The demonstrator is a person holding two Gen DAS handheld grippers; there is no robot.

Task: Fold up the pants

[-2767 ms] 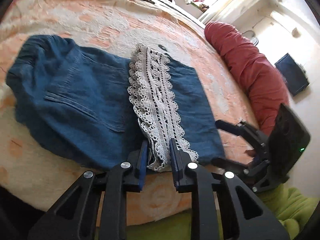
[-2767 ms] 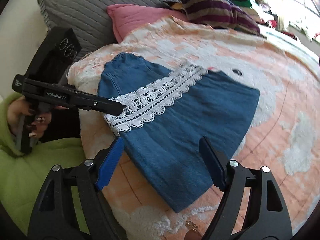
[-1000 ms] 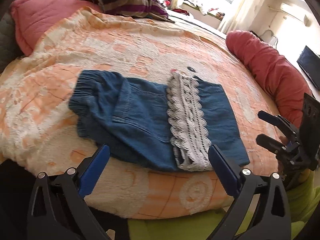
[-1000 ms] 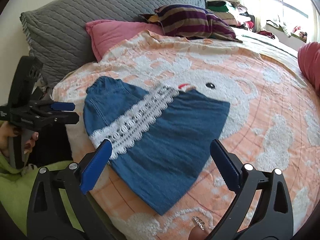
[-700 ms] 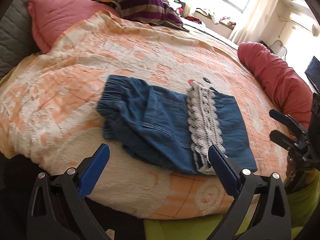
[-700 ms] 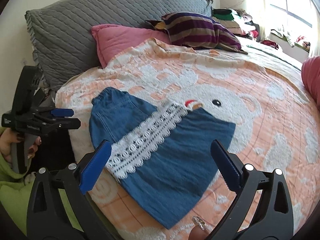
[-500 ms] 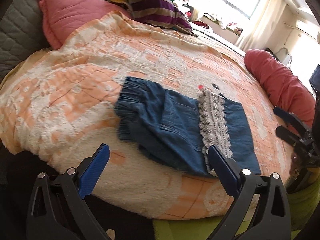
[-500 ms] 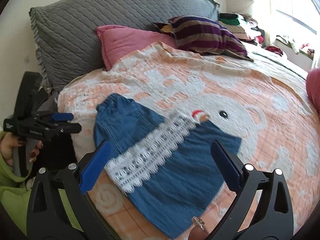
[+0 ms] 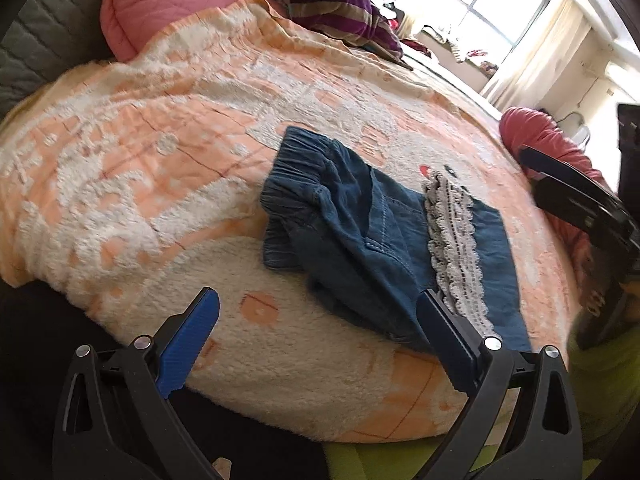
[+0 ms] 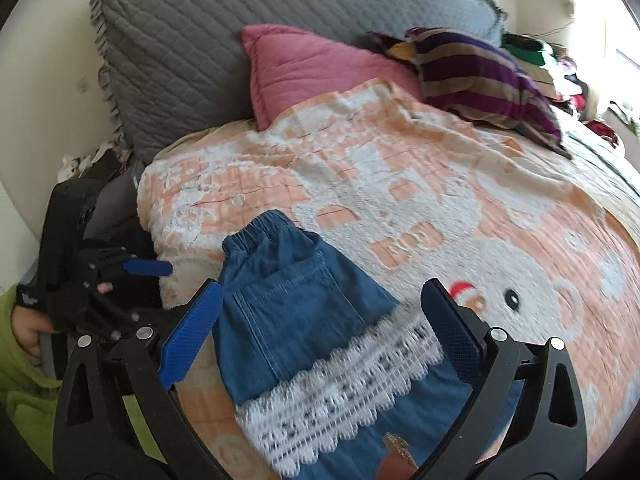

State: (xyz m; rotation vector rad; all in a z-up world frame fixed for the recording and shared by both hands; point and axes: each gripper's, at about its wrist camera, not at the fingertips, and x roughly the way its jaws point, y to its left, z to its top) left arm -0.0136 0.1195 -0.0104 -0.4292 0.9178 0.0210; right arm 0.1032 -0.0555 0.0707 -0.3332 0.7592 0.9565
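Blue denim pants [image 9: 360, 232] lie folded on the orange and white blanket [image 9: 160, 160], near the bed's front edge. The elastic waistband points toward the pillows, and the white lace hem band [image 9: 452, 248] crosses the denim. My left gripper [image 9: 316, 304] hovers open in front of the pants, touching nothing. My right gripper [image 10: 322, 292] is open too, held above the pants [image 10: 288, 300] and the lace band [image 10: 344, 380]. Each gripper shows in the other's view: the right gripper [image 9: 576, 200] at the far right, the left gripper [image 10: 132, 268] at the far left, in a hand.
A grey quilted pillow [image 10: 240, 40], a pink pillow [image 10: 312, 68] and a striped cushion [image 10: 480, 72] sit at the head of the bed. A red bolster [image 9: 540, 136] lies at the far side. Green sleeves [image 10: 24, 380] are at the bed's near edge.
The left gripper let go of the lace hem and opened. Both grippers drew back from the pants, then swung toward the waistband end. The pants stayed put.
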